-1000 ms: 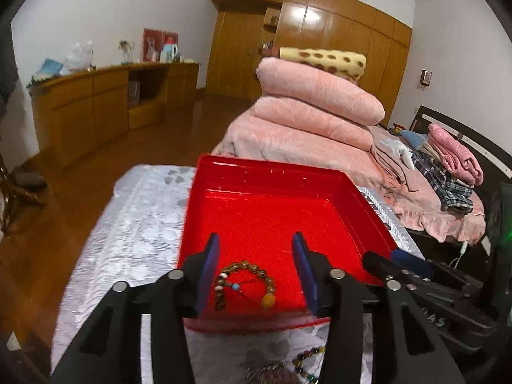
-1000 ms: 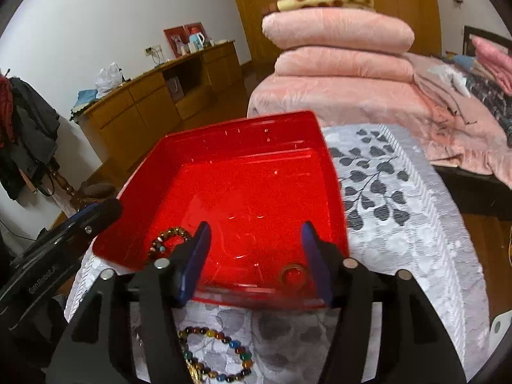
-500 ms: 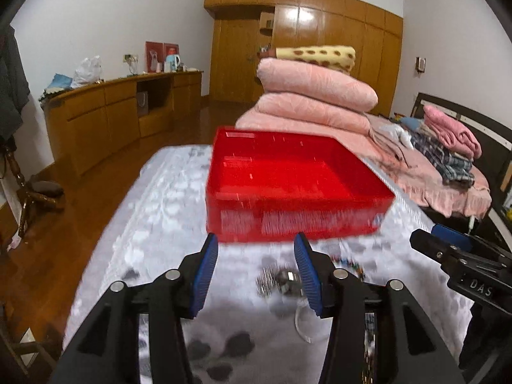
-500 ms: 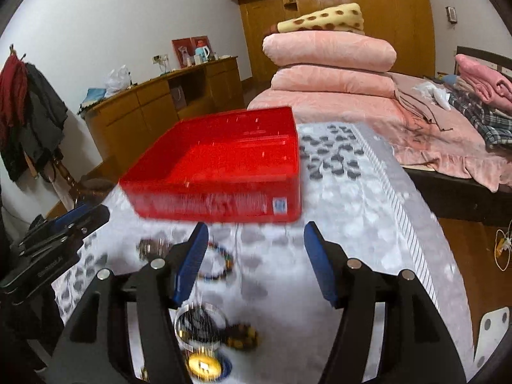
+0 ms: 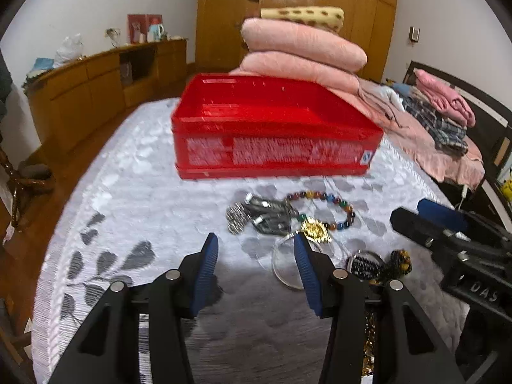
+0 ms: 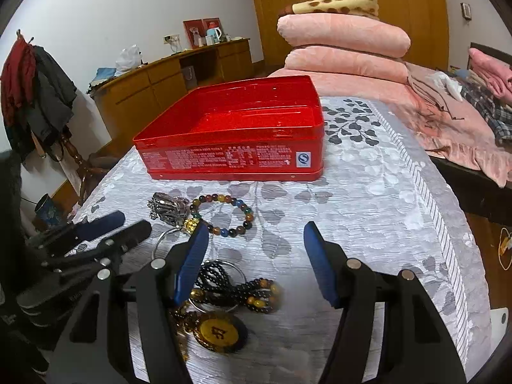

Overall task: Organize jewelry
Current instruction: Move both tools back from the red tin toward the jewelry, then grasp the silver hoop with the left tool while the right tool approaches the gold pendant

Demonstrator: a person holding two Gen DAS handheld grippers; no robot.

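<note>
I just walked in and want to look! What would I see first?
A big red tin sits open on the grey leaf-patterned cloth. Just in front of it lies a colourful bead bracelet amid tangled jewelry. Behind, pink quilts are stacked high.

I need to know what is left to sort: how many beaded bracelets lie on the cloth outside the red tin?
2: a multicoloured bead bracelet near the red tin, and a dark bead bracelet nearer the camera. Others may be hidden behind the grippers.

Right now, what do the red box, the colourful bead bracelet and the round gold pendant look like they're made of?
Red box: probably painted tin, glossy, with rolled rim and printed side. Colourful bead bracelet: polished stone or glass, judging by shiny mixed-colour round beads. Gold pendant: gold-toned metal or plastic, reflective disc with a raised character; can't tell which.
</note>
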